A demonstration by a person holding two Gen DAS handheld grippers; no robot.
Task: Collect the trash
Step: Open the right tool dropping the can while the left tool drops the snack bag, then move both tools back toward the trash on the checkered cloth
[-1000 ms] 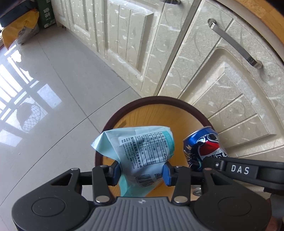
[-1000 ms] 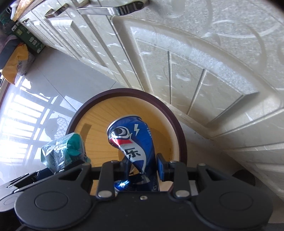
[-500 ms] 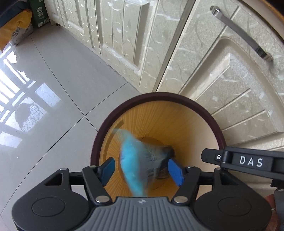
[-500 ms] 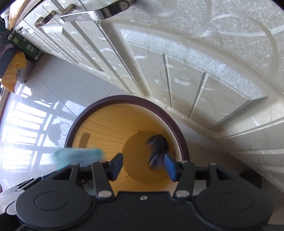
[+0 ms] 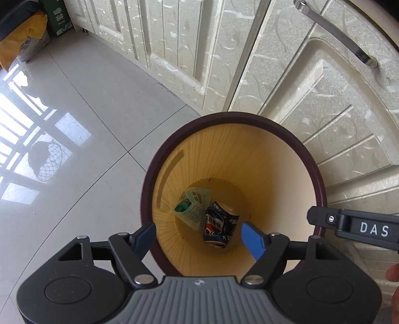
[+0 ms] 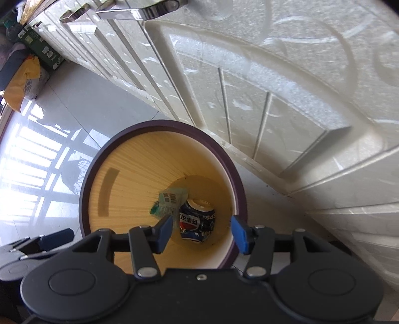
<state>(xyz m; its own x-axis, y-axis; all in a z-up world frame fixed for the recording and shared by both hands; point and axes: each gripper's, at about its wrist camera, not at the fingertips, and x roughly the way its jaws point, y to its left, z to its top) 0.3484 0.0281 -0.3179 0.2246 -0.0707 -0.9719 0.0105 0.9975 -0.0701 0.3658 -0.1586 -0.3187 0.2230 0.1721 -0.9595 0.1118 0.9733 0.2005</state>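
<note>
Both grippers are hovering over a round wastebasket (image 5: 321, 179) with a dark maroon rim and a ribbed, wood-toned yellow inside, standing on glossy pale floor tiles (image 5: 74, 104) close to cream embossed cabinet doors (image 5: 311, 99). The left gripper (image 5: 200, 236) is spreading its blue-padded jaws wide with nothing between them, and the right gripper (image 6: 202, 231) is likewise gaping wide and gripping nothing. At the bottom of the basket a crumpled pale-green plastic wrapper (image 5: 193, 206) with printed text and a barcode is lying against a dented blue cola can (image 5: 220, 225) resting on its side, the two touching. In the right wrist view the left blue pad is overlapping the lower edge of the wrapper (image 6: 169, 200), and the can's (image 6: 197, 221) label is only partly readable. The near part of the basket rim is disappearing behind each gripper's black body. A black bar lettered DAS (image 5: 361, 228) is crossing the right edge of the left wrist view, part of the other gripper, its far end cut off. At the upper left a yellow-and-white sack (image 5: 22, 42) and a green carton (image 5: 58, 17) are sitting by the cabinets, both cropped by the frame and too small to read. A fingertip (image 5: 392, 273) is peeking in at the right edge.
</note>
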